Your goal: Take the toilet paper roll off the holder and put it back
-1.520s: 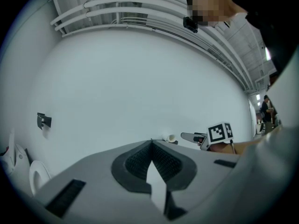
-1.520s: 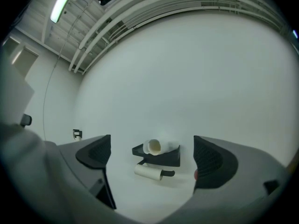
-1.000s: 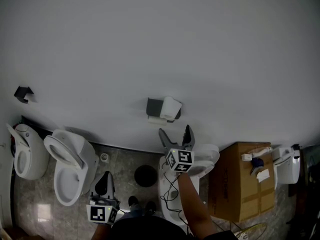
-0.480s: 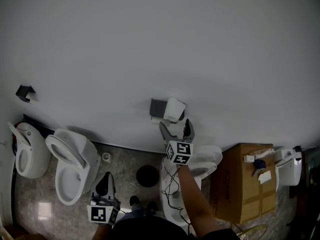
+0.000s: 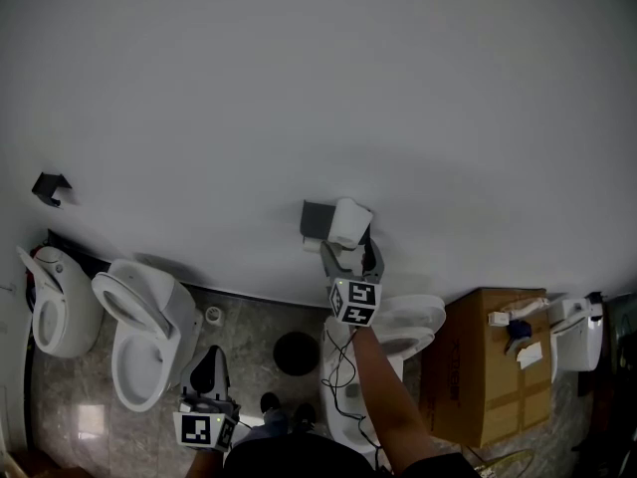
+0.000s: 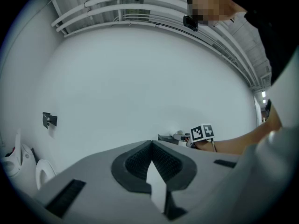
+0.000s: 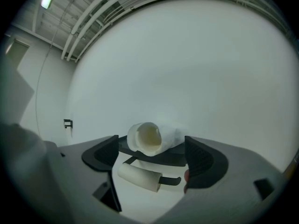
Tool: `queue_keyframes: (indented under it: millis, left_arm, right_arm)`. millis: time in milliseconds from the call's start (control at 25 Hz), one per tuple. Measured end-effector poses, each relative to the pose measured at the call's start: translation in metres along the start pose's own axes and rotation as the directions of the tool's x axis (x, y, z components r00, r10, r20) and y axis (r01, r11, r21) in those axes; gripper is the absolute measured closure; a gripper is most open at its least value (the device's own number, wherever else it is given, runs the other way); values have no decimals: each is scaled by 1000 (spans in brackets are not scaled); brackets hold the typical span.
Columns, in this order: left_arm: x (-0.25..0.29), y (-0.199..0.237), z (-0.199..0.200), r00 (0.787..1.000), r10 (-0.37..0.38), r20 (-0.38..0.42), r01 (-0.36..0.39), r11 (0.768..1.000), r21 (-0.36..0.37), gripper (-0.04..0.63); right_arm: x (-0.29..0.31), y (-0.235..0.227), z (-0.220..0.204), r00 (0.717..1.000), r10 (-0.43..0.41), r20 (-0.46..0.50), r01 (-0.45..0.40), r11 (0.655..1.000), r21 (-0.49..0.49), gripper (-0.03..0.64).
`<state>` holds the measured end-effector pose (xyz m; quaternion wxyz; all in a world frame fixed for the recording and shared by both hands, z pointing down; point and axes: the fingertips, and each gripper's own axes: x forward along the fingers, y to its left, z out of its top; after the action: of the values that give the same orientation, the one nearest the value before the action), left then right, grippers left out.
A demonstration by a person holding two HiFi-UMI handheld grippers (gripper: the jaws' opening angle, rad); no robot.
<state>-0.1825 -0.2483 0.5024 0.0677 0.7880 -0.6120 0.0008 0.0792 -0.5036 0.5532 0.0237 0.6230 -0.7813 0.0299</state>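
1. Toilet paper roll [image 7: 152,138] lay on its side on the top of the dark wall holder [image 7: 173,158]
2. A thinner roll [image 7: 139,178] sat on the holder's arm beneath
3. Right gripper [image 7: 150,144] had its jaws apart and just closing, flanking the top roll without pressing it
4. Left gripper [image 6: 150,146] had its jaws together, empty

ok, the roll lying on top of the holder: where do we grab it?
I'd grip the roll across its round outer wall, a finger on each side, coming head-on from the room. Its hollow end faces out and it lies on the holder's shelf, so the sides look free.
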Motion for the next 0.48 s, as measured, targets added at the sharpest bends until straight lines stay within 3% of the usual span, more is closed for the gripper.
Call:
queue_keyframes:
  millis: [480]
  left_arm:
    - [4, 1, 0, 1000, -3, -4, 3, 1000, 4, 592]
  right_arm:
    - [8, -1, 2, 1000, -9, -4, 9, 999, -36, 307]
